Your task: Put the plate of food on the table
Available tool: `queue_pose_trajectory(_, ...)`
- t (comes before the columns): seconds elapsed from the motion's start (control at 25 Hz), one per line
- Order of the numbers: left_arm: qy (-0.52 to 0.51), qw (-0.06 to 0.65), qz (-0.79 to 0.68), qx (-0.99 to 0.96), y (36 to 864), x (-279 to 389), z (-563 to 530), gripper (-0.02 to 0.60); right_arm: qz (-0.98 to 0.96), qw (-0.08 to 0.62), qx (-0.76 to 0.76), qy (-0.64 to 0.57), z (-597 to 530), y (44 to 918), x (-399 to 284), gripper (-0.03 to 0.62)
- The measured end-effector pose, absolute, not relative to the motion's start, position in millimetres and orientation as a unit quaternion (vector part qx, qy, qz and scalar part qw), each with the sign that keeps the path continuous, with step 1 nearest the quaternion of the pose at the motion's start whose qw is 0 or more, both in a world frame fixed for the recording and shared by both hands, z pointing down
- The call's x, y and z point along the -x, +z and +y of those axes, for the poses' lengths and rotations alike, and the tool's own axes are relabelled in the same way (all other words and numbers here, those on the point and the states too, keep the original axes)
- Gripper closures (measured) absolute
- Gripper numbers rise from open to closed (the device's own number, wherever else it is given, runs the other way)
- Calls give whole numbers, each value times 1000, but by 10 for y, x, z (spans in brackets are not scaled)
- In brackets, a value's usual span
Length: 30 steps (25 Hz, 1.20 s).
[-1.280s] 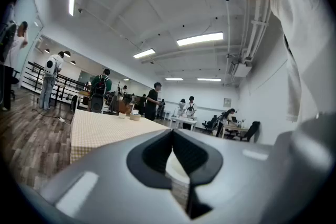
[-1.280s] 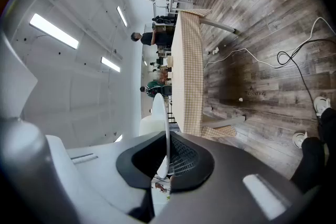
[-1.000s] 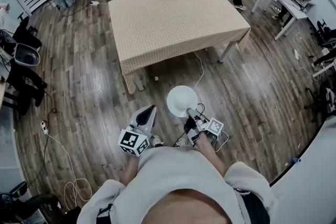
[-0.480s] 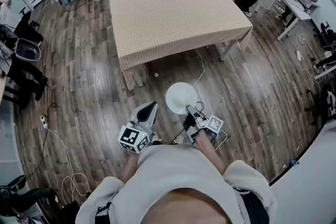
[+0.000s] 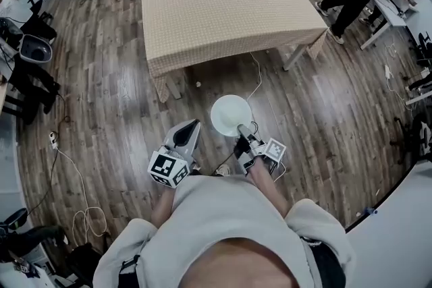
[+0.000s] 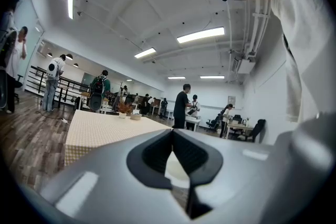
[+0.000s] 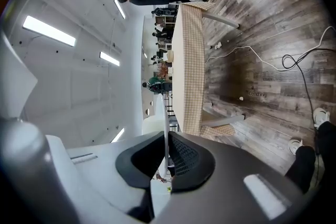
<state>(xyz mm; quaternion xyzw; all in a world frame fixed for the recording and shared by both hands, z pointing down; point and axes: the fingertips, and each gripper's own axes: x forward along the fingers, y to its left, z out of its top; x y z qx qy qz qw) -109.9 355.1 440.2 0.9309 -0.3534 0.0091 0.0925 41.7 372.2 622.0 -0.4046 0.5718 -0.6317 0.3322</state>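
We've got the white plate [image 5: 229, 114] up in the air, checked-cloth bench [image 5: 223, 3] well ahead
Our right hand-held gripper [image 5: 241, 138] is clamped on the plate's near rim, holding it over the wood floor [image 5: 108, 91], well apart from the bench. Our left hand-held gripper [image 5: 189, 126] sits just beside it, jaws closed on nothing.
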Motion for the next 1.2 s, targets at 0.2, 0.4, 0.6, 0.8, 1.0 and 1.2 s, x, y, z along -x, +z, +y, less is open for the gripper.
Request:
queue_pose_trajectory(0.2, 8, 92, -360, -928, 4463, 956, 3588, 572, 581, 325, 399, -631, 3743, 6279, -569, 579)
queue_pose_trajectory(0.4, 7, 92, -361, -928, 4527, 783, 3590, 572, 576, 329, 399, -633, 3764, 6331, -727, 579)
queue_pose_trajectory(0.6, 4, 92, -359, -929, 4539, 644, 3521, 572, 578, 324, 409, -627, 3704, 6373, -885, 577)
queue_pose_trajectory(0.8, 0, 95, -354, -930, 4583, 598, 3391, 572, 577, 332, 410, -623, 3594, 6378, -938, 577)
queue_pose_trajectory(1.0, -1, 97, -339, -936, 4612, 480, 3176, 572, 572, 344, 417, -617, 3410, 6378, -1027, 577)
queue_pose_trajectory(1.2, -5, 98, -327, -940, 4660, 380, 2777, 572, 568, 352, 423, -612, 3067, 6413, -1113, 577)
